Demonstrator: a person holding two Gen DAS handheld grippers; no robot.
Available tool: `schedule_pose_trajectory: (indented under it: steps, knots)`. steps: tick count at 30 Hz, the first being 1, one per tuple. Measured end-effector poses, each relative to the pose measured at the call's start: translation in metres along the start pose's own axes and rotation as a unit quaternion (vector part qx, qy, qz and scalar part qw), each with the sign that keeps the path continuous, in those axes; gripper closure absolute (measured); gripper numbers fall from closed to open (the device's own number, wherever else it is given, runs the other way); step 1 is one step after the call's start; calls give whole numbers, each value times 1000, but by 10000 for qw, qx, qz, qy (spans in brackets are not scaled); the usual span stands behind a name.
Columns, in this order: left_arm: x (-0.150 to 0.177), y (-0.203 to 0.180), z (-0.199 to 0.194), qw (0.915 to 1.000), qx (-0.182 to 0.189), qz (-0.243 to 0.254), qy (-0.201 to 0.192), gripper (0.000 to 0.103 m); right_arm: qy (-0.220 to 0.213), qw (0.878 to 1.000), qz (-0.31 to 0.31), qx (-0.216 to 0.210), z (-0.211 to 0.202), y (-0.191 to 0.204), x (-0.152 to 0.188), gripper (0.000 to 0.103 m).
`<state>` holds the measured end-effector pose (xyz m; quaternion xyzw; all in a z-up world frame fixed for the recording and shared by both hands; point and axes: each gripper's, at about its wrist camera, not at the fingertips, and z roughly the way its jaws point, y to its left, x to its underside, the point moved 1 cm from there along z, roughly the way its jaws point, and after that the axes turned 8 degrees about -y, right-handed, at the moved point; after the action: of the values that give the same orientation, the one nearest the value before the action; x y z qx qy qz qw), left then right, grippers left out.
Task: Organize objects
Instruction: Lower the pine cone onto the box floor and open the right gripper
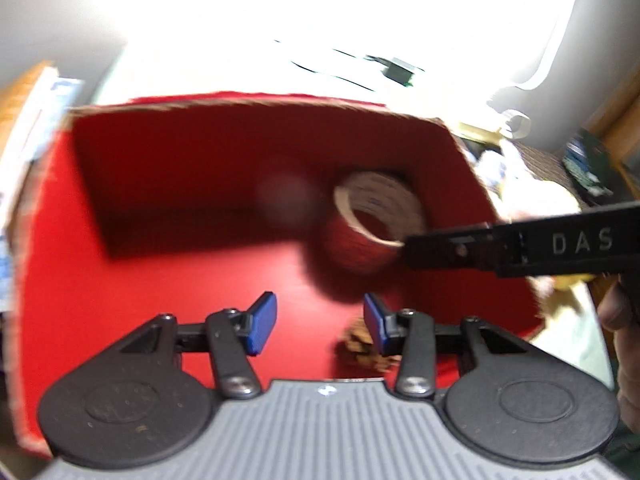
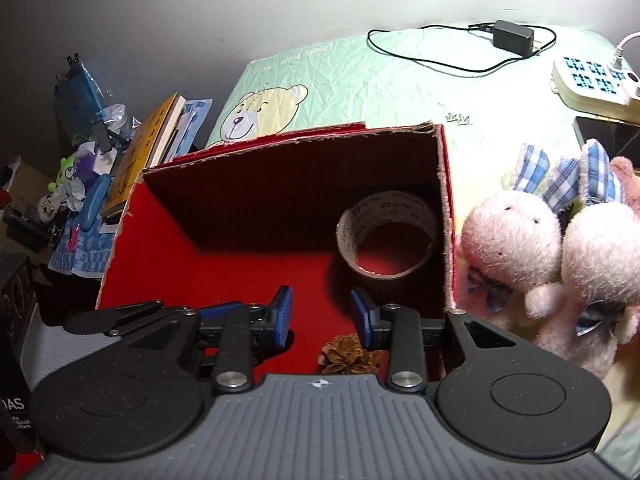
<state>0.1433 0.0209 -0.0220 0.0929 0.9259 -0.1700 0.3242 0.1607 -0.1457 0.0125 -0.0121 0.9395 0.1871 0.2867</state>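
A red-lined cardboard box (image 2: 446,216) lies open towards me; it also fills the left wrist view (image 1: 120,280). A roll of tape (image 2: 386,240) stands in its right back corner, also seen in the left wrist view (image 1: 376,224). A pine cone (image 2: 348,354) lies on the box floor at the front, below the right gripper; it also shows in the left wrist view (image 1: 364,348). My left gripper (image 1: 320,324) is open and empty over the box floor. My right gripper (image 2: 320,316) is open and empty above the pine cone. Its body crosses the left wrist view (image 1: 520,244).
Two pink plush rabbits (image 2: 560,256) sit right of the box on a bear-print mat (image 2: 360,80). A charger with cable (image 2: 514,36), a power strip (image 2: 592,80) and a phone (image 2: 608,136) lie at the back right. Books (image 2: 148,148) and clutter are on the left.
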Motion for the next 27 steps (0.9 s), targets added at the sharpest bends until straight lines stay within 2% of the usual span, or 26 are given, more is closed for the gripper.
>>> schedule_pose_trajectory:
  steps: [3, 7, 13, 17, 22, 27]
  knots:
    - [1, 13, -7, 9984, -560, -121, -24, 59, 285, 9996, 8, -19, 17, 7, 2, 67]
    - [5, 26, -5, 9911, -1314, -185, 74, 59, 823, 9965, 99, 59, 43, 12, 6, 67]
    - [3, 32, -6, 9881, -1517, -253, 10, 59, 1544, 9878, -120, 175, 72, 24, 17, 67]
    - [4, 26, 1, 9887, -1486, -199, 30, 54, 1777, 9831, -397, 190, 77, 29, 20, 68]
    - [4, 23, 5, 9893, -1443, -182, 104, 53, 1638, 9831, -478, 659, 74, 20, 19, 67]
    - [4, 20, 7, 9888, -1484, -105, 90, 52, 1389, 9880, -471, 491, 64, 24, 20, 67]
